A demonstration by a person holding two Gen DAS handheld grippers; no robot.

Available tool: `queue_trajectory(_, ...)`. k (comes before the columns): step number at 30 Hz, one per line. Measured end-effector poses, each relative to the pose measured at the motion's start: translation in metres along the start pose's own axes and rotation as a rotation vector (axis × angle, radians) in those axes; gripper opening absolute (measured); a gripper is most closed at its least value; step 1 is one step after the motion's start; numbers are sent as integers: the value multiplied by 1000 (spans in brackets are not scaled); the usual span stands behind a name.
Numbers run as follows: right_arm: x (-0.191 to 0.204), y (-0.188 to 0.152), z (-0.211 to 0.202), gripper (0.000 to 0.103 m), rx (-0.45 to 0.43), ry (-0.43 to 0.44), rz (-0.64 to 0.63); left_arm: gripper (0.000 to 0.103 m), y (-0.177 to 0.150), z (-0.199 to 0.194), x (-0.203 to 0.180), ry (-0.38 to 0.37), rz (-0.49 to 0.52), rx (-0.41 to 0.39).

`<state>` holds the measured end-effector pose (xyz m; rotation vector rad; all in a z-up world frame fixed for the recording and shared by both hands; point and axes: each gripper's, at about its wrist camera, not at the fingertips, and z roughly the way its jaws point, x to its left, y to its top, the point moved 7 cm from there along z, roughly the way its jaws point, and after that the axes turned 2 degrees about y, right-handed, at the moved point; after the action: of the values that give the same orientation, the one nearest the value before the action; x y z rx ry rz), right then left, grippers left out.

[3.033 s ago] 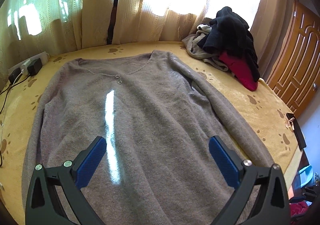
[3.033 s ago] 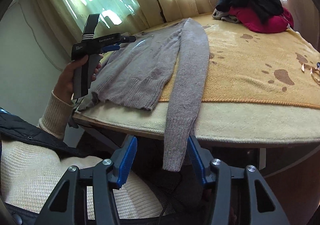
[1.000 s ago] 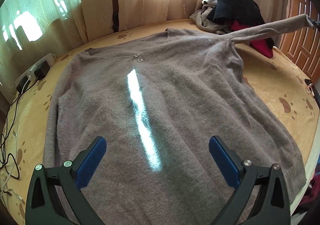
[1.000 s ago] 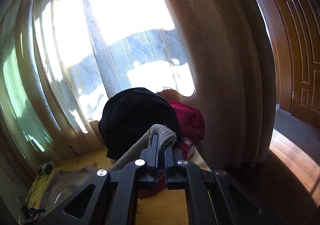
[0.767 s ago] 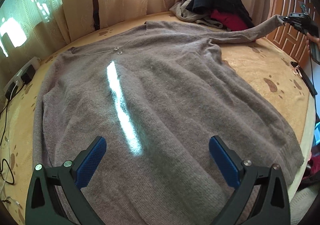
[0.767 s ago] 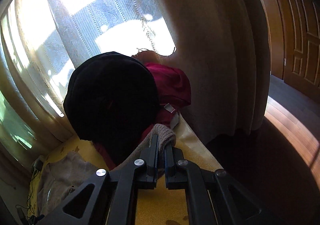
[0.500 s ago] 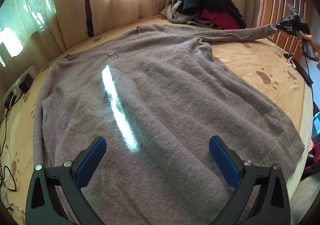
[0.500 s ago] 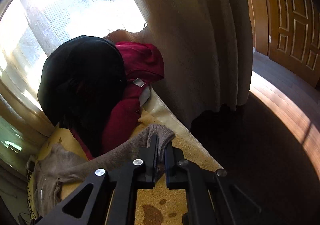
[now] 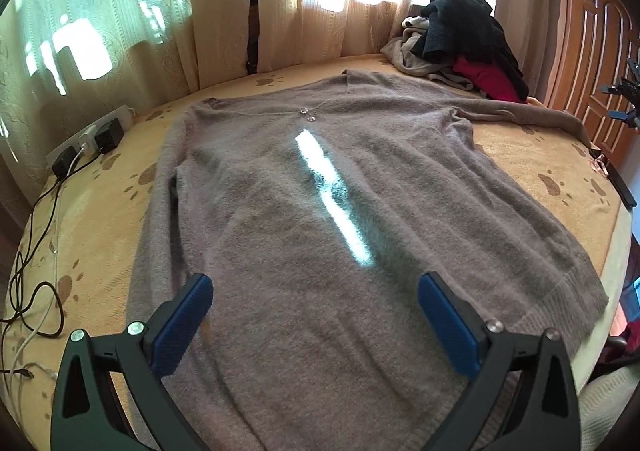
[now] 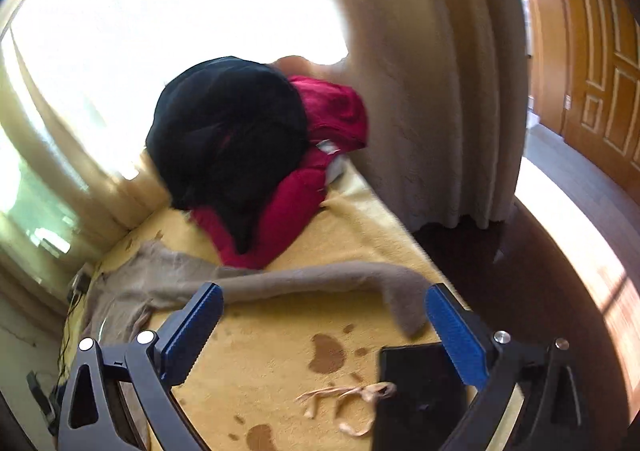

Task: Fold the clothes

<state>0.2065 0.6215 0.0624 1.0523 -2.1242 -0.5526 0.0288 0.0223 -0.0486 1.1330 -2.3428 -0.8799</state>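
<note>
A grey-brown knit sweater point(image 9: 320, 219) lies flat, front up, on the yellow paw-print cloth point(image 9: 96, 219) of the table. Its right sleeve point(image 9: 532, 115) stretches out sideways toward the table's right edge; in the right wrist view the sleeve point(image 10: 320, 279) lies across the cloth with its cuff bent down at the edge. My left gripper point(image 9: 316, 315) is open and empty above the sweater's hem. My right gripper point(image 10: 324, 319) is open and empty just above the sleeve's cuff end; it shows far right in the left wrist view point(image 9: 624, 103).
A pile of black, red and grey clothes point(image 9: 460, 39) sits at the table's back right, against the curtains; it also shows in the right wrist view point(image 10: 256, 155). A power strip with cables point(image 9: 88, 143) lies at the left. A black flat object point(image 10: 420, 395) and a ribbon point(image 10: 348, 399) lie near the right edge.
My right gripper carried the sleeve up and out to the right, laid it on the cloth, and opened, letting go of the cuff. My left gripper stayed open over the hem.
</note>
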Motion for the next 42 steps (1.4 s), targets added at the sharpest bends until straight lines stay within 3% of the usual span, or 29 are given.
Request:
queue_trajectory(2,54,-30,7,103,42,129,-84,103,-5,-7,7,0,-24,-5)
queue_trajectory(6,153,-118,32,103,205,330,-242,103,-21,-23,17,10,-54,-8)
queue_trajectory(9,204,-183,49,103,325,423,-331,103,-37,-37,25,11,-73,-7)
queue_trajectory(13,232,-234,62,103,407,474,-370,103,-60,-54,34,-35,-130,-11)
queue_trajectory(26,255,-265,71,103,441,607,-300,103,-93,-68,55,-219,-349,-2)
queue_trajectory(32,265,-268,74,103,461,624,-291,103,-91,-67,51,-224,-334,6)
queue_trajectory(39,276,-270,82,103,478,569,-316,103,-91,-69,35,-249,-282,35)
queue_trajectory(42,273,-268,82,103,467,534,-303,103,-94,-78,25,-321,-296,55)
